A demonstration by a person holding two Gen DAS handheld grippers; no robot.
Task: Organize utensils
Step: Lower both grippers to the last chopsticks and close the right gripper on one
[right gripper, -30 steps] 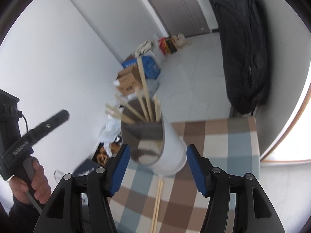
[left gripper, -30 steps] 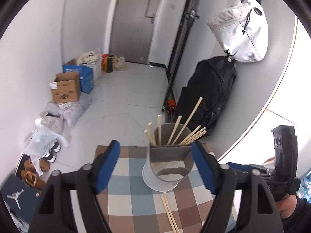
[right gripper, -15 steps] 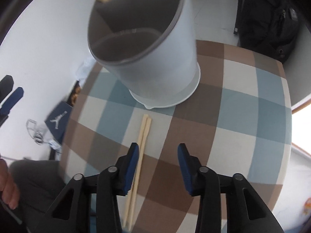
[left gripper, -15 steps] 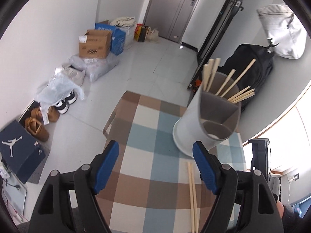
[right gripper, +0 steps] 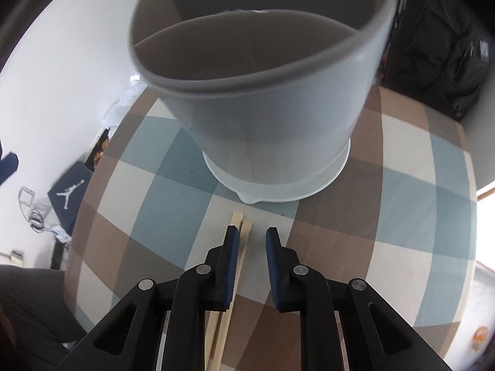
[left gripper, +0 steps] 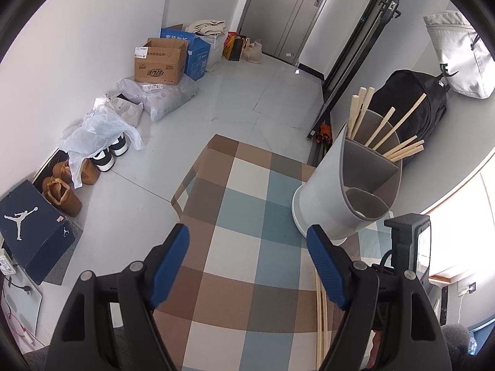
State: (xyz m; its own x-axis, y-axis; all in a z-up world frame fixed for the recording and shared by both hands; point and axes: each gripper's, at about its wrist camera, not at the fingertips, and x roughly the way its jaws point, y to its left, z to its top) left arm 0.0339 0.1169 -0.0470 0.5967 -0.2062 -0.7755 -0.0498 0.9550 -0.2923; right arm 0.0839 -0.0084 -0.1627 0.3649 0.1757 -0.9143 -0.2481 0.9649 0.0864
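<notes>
A grey divided utensil holder (left gripper: pixel 340 185) stands on the checked tablecloth (left gripper: pixel 247 185), with several wooden chopsticks (left gripper: pixel 389 130) upright in its far compartment. In the right wrist view the holder (right gripper: pixel 272 117) fills the top. Two loose chopsticks (right gripper: pixel 243 219) lie side by side on the cloth just in front of it. My right gripper (right gripper: pixel 251 230) hovers low over their far ends, jaws closing; one chopstick lies between them against the left pad, the other under that finger. My left gripper (left gripper: pixel 247 230) is open over bare cloth, left of the holder and the loose chopsticks (left gripper: pixel 320 309).
The table's left edge drops to a tiled floor holding a dark shoe box (left gripper: pixel 34 232), shoes (left gripper: pixel 105 157) and cardboard boxes (left gripper: pixel 159 61). A black backpack (left gripper: pixel 411 114) and a white bag (left gripper: pixel 458 55) hang by the wall behind the holder.
Both grippers came down toward the table. The right one dropped from in front of the holder to just above the loose chopsticks, and its jaws narrowed sharply. The left one's jaws stayed wide.
</notes>
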